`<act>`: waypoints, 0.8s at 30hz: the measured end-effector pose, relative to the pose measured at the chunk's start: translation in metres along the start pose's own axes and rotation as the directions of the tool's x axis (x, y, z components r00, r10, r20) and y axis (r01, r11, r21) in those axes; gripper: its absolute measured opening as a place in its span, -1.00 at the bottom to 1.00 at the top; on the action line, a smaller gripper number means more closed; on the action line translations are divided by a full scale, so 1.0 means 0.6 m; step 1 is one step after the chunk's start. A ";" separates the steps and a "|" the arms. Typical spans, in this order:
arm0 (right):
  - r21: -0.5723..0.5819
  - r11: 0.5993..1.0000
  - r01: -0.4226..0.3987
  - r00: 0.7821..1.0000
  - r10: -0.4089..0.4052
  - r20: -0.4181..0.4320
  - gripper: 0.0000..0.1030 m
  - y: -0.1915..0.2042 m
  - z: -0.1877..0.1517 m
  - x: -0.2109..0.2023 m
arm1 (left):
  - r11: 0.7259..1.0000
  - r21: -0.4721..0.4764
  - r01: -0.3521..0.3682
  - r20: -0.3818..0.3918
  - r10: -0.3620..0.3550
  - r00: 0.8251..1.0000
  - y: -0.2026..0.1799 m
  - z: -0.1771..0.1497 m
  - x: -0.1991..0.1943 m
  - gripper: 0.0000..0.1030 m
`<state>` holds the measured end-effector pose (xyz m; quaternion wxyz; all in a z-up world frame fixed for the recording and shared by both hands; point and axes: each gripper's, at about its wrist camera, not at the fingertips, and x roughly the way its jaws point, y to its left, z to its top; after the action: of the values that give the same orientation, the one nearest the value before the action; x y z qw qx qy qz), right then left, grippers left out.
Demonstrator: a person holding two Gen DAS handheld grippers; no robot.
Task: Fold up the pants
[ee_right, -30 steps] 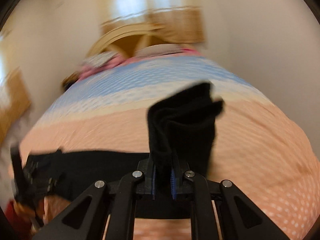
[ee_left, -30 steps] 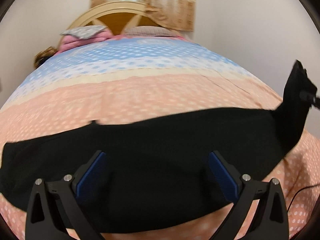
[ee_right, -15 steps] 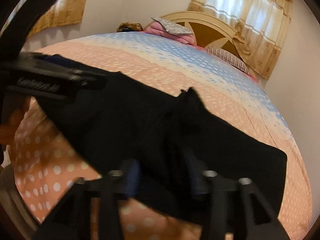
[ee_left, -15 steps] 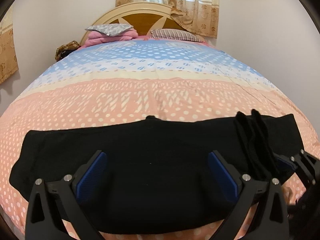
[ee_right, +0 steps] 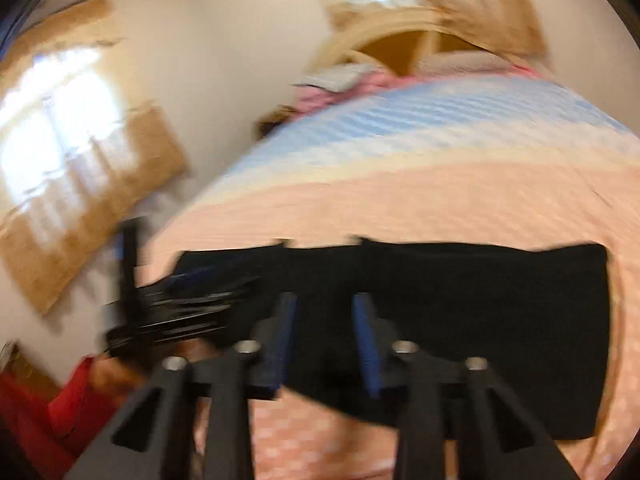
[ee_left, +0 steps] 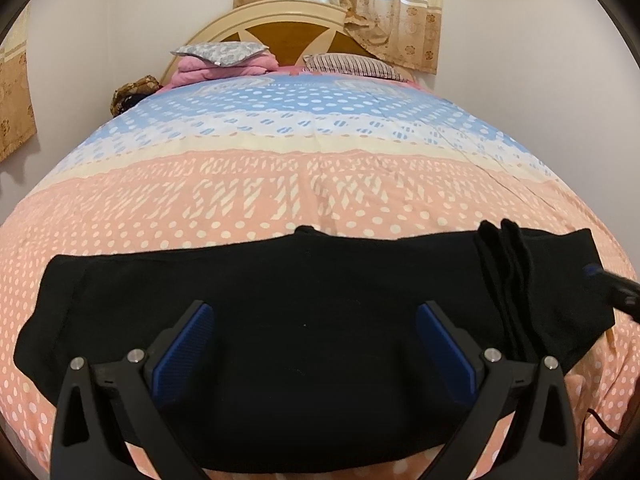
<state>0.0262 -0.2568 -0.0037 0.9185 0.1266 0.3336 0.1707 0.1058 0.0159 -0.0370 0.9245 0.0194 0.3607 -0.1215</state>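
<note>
Black pants [ee_left: 304, 312] lie spread across the near end of the bed, with a bunched fold [ee_left: 512, 280] near their right end. They also show in the blurred right wrist view [ee_right: 480, 312]. My left gripper [ee_left: 312, 344] hovers open and empty over the middle of the pants. My right gripper [ee_right: 324, 336] is open and empty above the pants' near edge; its tip shows at the right edge of the left wrist view [ee_left: 612, 284]. The left gripper shows in the right wrist view at the left [ee_right: 176, 308].
The bed [ee_left: 304, 184] has a pink, cream and blue dotted cover. Pillows [ee_left: 224, 56] and a wooden headboard [ee_left: 296, 28] stand at the far end. Curtains [ee_left: 384, 8] hang behind. A wall runs along the right side. A red sleeve [ee_right: 52, 408] shows at the lower left.
My right gripper carried the pants' end over, laid it down on the bed and opened. It has drawn back. My left gripper stayed open above the pants.
</note>
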 end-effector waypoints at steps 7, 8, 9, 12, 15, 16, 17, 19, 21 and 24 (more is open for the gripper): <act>0.002 1.000 0.028 0.999 -0.028 -0.041 -0.44 -0.002 0.011 0.049 | 1.000 0.014 0.020 -0.008 -0.020 1.000 -0.014 -0.002 0.001 1.00; -0.012 0.999 0.035 0.998 -0.035 -0.045 -0.42 0.004 0.014 0.054 | 0.999 0.022 0.025 -0.007 -0.025 1.000 -0.017 -0.003 -0.001 1.00; -0.028 0.998 0.059 0.997 -0.060 -0.057 -0.40 0.011 0.015 0.069 | 0.999 0.029 0.035 -0.004 -0.035 0.999 -0.021 -0.003 -0.004 1.00; -0.037 0.994 0.099 0.991 -0.102 -0.083 -0.40 0.017 0.025 0.093 | 0.993 0.051 0.111 0.017 -0.112 0.994 -0.034 -0.006 -0.018 1.00; -0.054 0.986 0.161 0.982 -0.165 -0.087 -0.40 0.017 0.028 0.109 | 0.986 0.101 0.130 0.023 -0.133 0.991 -0.056 -0.009 -0.020 1.00; -0.050 0.983 0.178 0.979 -0.182 -0.091 -0.51 0.013 0.029 0.115 | 0.986 0.109 0.129 0.020 -0.132 0.991 -0.060 -0.011 -0.019 1.00; -0.042 0.984 0.172 0.980 -0.175 -0.099 -0.67 0.009 0.031 0.121 | 0.985 0.117 0.130 0.013 -0.133 0.991 -0.064 -0.013 -0.017 1.00; -0.015 0.986 0.165 0.979 -0.166 -0.116 -0.75 0.000 0.040 0.129 | 0.984 0.118 0.135 0.003 -0.137 0.991 -0.067 -0.015 -0.013 1.00; 0.011 0.988 0.151 0.983 -0.149 -0.109 -0.78 -0.005 0.054 0.132 | 0.985 0.108 0.133 -0.005 -0.133 0.991 -0.064 -0.017 -0.010 1.00; 0.099 0.989 0.106 0.992 -0.098 -0.082 -0.78 -0.023 0.073 0.135 | 0.988 0.085 0.131 -0.011 -0.130 0.991 -0.058 -0.016 -0.008 1.00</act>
<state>0.1166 -0.2420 -0.0220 0.9046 0.1502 0.3833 0.1107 0.0877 -0.0154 -0.0392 0.9119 0.0357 0.3582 -0.1971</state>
